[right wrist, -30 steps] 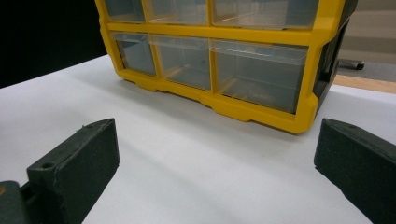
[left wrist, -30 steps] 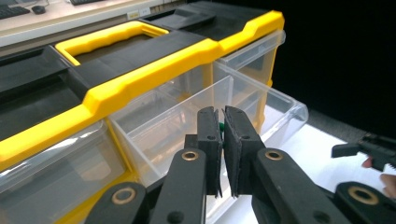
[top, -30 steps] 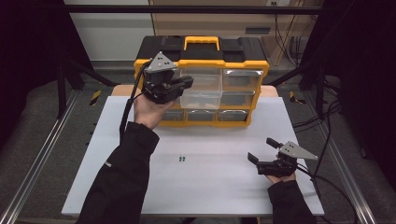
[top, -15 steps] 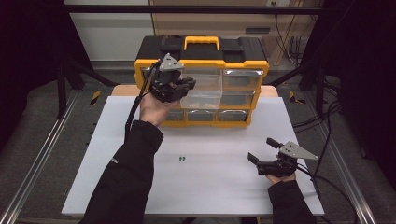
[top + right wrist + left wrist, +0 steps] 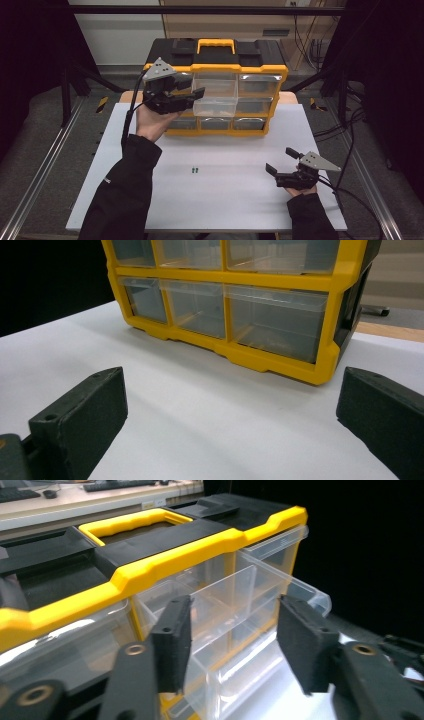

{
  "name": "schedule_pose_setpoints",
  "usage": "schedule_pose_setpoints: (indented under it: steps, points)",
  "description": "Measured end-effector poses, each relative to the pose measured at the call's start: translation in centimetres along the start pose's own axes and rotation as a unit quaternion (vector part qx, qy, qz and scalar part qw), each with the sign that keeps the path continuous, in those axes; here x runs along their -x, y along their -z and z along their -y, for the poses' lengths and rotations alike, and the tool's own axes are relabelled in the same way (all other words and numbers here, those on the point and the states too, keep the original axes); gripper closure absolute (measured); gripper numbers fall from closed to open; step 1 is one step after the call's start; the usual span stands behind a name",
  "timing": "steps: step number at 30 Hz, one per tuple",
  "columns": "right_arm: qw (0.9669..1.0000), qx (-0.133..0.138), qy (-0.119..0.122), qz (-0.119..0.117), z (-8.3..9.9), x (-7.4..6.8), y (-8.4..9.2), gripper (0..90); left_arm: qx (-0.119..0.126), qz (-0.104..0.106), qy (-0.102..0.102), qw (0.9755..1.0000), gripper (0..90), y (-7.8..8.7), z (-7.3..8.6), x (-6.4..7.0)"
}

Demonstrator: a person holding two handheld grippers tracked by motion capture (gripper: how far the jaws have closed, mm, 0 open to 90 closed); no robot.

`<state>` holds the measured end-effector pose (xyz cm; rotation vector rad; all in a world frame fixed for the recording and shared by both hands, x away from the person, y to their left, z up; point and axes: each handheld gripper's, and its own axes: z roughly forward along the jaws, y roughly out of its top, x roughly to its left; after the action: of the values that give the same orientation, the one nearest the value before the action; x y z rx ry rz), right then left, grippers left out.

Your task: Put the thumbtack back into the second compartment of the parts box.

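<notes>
A yellow and black drawer organizer [image 5: 260, 127] stands at the back of the white table [image 5: 225, 200]. Its clear middle drawer [image 5: 215, 106] is pulled partly out. My left gripper [image 5: 192, 87] hovers open in front of the upper left drawers, with nothing between its jaws. In the left gripper view the pulled-out drawer [image 5: 240, 605] with its divider lies just beyond the open left gripper [image 5: 235, 635]. My right gripper [image 5: 281, 160] rests open near the table's front right, facing the organizer [image 5: 225, 300]. The right gripper [image 5: 230, 410] holds nothing.
Two tiny dark items [image 5: 195, 170] lie on the table's middle, in front of the organizer. Cables trail off the right side. Metal rails [image 5: 35, 185] run along both sides of the table.
My left gripper has shifted and turned slightly in front of the organizer's upper left drawers. The right gripper has not moved.
</notes>
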<state>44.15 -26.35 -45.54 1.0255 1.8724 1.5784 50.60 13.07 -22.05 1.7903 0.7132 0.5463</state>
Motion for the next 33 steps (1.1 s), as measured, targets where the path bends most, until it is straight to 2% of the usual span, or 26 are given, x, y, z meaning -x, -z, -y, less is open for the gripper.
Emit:
schedule_pose_setpoints:
  steps: [6, 9, 12, 13, 18, 23, 26, 27, 28, 32, 33]
  points:
    - [1.0000, 0.000, -0.001, 0.000, 0.0, 0.0, 0.0, 0.4, 0.017, 0.004, 0.004, 0.9998, 34.5, 2.1, 1.3, -0.2]
    - [1.0000, -0.001, 0.000, 0.000, 0.0, 0.0, 0.0, 0.3, 0.021, 0.007, 0.018, 0.9996, 29.2, 3.0, 2.4, -0.5]
    - [1.0000, -0.001, -0.002, 0.000, 0.0, 0.0, 0.0, 0.4, 0.019, 0.000, 0.026, 0.9995, 23.5, 3.7, 4.2, -1.0]
    - [1.0000, -0.001, -0.002, 0.000, 0.0, 0.0, 0.0, 0.4, 0.019, 0.000, 0.026, 0.9995, 22.0, 3.7, 4.2, -1.0]
    - [1.0000, -0.001, 0.000, 0.001, 0.0, 0.0, 0.0, 0.3, 0.017, -0.020, 0.033, 0.9991, 15.0, 4.1, 6.4, -1.3]
    - [1.0000, -0.002, -0.001, 0.000, 0.0, 0.0, 0.0, 0.4, 0.019, -0.030, 0.041, 0.9985, 8.5, 4.0, 8.3, -1.3]
    - [1.0000, -0.002, -0.001, 0.000, 0.0, 0.0, 0.0, 0.3, 0.020, -0.026, 0.040, 0.9987, 5.7, 3.8, 9.5, -1.1]
    - [1.0000, -0.003, 0.000, 0.000, 0.0, 0.0, 0.0, 0.4, 0.013, -0.026, 0.038, 0.9989, 4.3, 3.6, 10.4, -1.0]
    - [1.0000, -0.003, 0.000, 0.000, 0.0, 0.0, 0.0, 0.4, 0.013, -0.026, 0.038, 0.9989, 3.8, 3.6, 10.4, -1.0]
    - [1.0000, -0.003, -0.001, 0.000, 0.0, 0.0, 0.0, 0.4, 0.015, -0.023, 0.043, 0.9987, 3.3, 3.2, 12.2, -0.9]
    - [1.0000, -0.003, -0.001, 0.000, 0.0, 0.0, 0.0, 0.3, 0.013, -0.025, 0.043, 0.9987, 3.2, 3.0, 13.0, -0.8]
